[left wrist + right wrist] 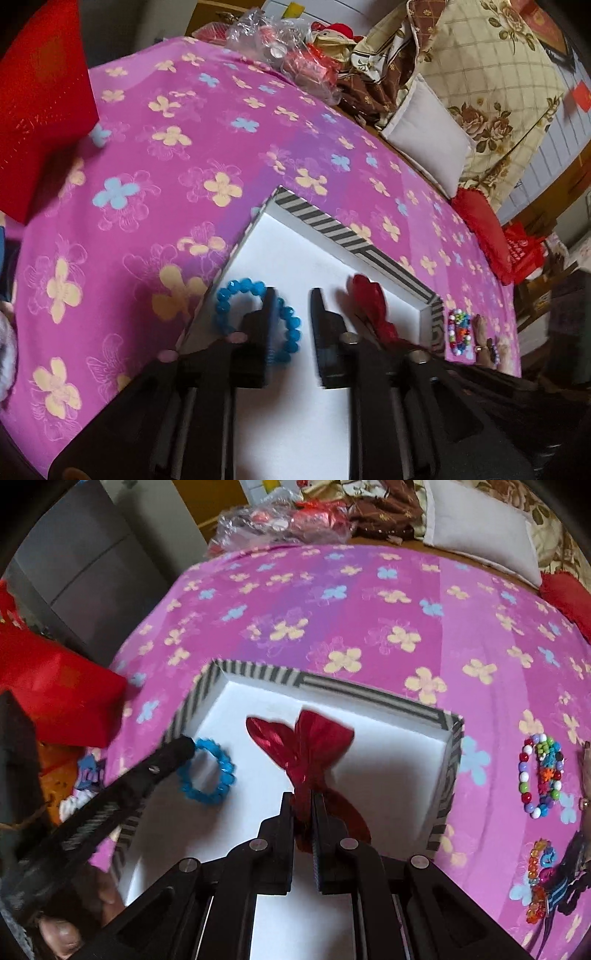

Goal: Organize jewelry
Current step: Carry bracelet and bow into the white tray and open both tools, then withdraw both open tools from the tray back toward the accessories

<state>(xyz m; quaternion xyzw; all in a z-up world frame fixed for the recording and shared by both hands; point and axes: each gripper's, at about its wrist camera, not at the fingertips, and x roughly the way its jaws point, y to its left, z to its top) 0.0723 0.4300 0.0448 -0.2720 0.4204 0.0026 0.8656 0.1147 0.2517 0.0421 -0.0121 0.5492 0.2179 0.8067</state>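
Observation:
A striped box [325,221] with a white inside lies on the pink flowered cloth [155,155]. A blue bead bracelet [291,328] lies in the box at its left, also seen in the right wrist view [218,771]. My left gripper [293,295] is open over the box, its left finger across the bracelet. My right gripper [303,801] is shut on a red ribbon bow [314,738], low inside the box [369,690]. The bow also shows in the left wrist view [373,299].
A multicoloured bead bracelet [541,775] and an orange-and-blue bead piece [539,871] lie on the cloth right of the box. A red bag [62,690] sits at the left. Pillows [487,81], plastic wrapping [280,40] and a red cushion [484,229] line the far edge.

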